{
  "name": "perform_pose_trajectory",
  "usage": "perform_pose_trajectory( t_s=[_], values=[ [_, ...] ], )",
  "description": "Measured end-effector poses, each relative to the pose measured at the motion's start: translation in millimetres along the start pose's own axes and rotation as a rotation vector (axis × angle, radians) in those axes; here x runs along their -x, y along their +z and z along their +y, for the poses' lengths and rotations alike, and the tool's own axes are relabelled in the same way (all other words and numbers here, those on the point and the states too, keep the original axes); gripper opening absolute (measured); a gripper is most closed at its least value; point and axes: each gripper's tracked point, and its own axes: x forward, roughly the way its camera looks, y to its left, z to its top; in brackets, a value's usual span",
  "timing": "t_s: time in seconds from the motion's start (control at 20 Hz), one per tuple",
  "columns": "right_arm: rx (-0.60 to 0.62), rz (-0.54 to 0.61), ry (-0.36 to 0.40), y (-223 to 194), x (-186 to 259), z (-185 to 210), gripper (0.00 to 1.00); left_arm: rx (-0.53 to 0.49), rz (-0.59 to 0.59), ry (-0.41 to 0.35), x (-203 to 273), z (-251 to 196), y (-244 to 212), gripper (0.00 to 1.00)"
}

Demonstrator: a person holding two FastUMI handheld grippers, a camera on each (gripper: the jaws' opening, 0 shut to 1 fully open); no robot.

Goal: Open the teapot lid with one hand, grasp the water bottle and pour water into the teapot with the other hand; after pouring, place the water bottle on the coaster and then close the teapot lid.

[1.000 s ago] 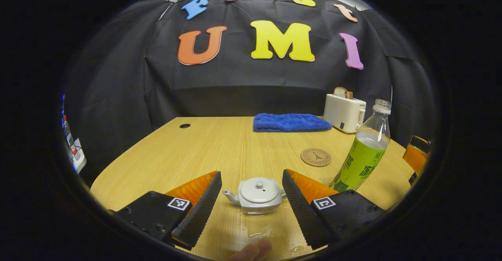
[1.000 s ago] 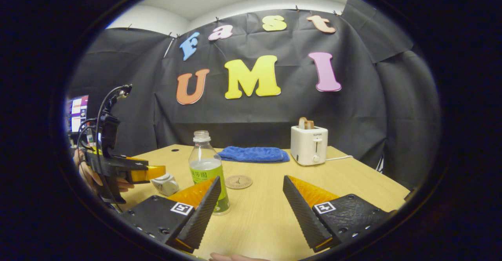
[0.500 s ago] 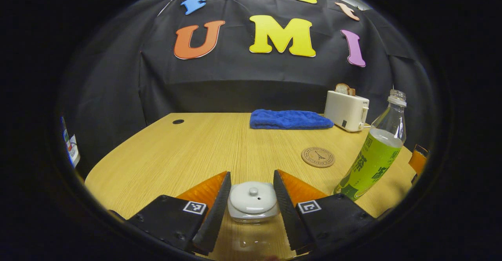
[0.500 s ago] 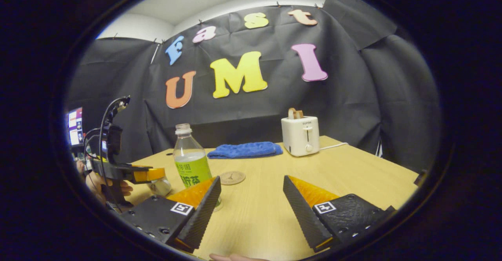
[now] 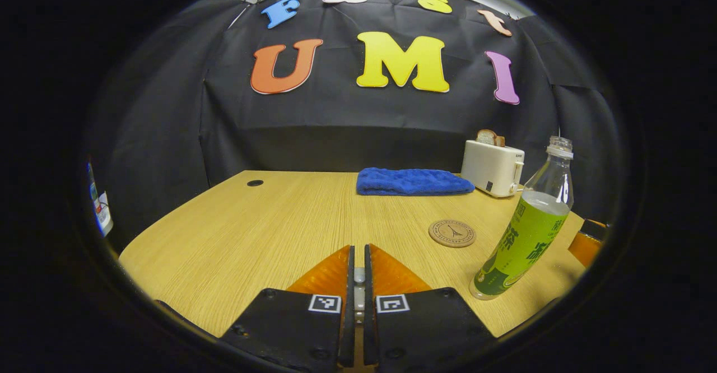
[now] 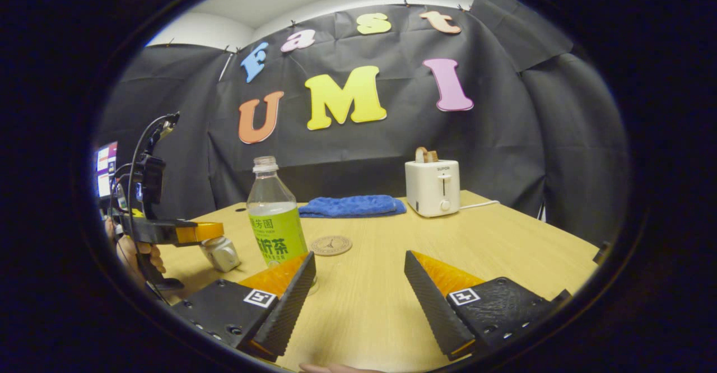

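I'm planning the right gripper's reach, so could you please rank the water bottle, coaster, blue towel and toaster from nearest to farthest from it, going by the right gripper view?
1. Water bottle, just beyond its left finger.
2. Coaster, mid-table, behind the bottle.
3. Blue towel and toaster, along the back edge, too close to call.

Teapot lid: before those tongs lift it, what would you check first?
1. Left tongs closed on the teapot lid: ok, a small pale piece sits pinched between the fingers.
2. Teapot standing steady on the table: cannot tell, the left tongs partly cover it in the right gripper view.
3. Water bottle upright, neck uncapped: ok.
4. Right tongs open and ready for the bottle: ok.
5. Bottle between the right tongs' fingers: not ok, it stands off beside one finger.
6. Coaster free for the bottle later: ok.
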Motion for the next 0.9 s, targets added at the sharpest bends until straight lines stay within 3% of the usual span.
perform_pose_trajectory(
  t_s=[0.05, 0.9],
  values=[
    [0.007, 0.001, 0.003, 1, -1, 3, 0.92, 0.001, -0.001, 0.002, 0, 1, 1, 0.08],
    [0.056, 0.073, 0.102, -16, -57, 85, 0.95, 0.05, -0.106, -0.068, 69, -2, 64, 0.05]
  ],
)
